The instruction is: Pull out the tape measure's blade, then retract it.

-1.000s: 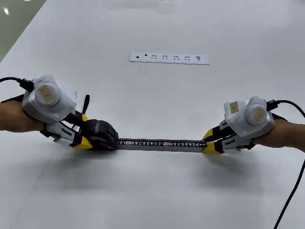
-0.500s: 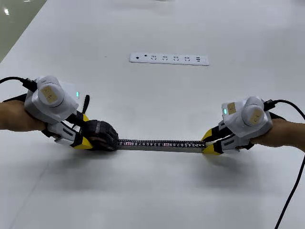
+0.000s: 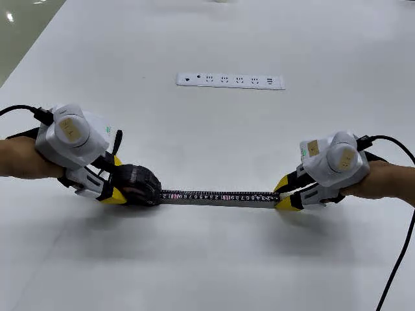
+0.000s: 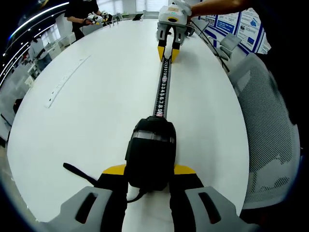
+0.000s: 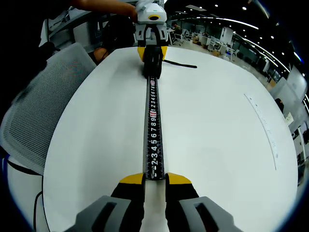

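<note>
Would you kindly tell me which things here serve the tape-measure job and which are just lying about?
In the job: tape measure case, held by the left gripper; blade, pulled out and pinched by the right gripper.
Lying about: power strip; mesh chair.

Black tape measure has its numbered blade drawn out, seemingly flat.

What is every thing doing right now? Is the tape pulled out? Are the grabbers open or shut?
tape measure case: held sideways between the left gripper's jaws.
blade: pulled out, stretched straight between the two grippers.
left gripper: shut on the tape measure case.
right gripper: shut on the blade's end.
power strip: lying flat, nothing plugged in.
</note>
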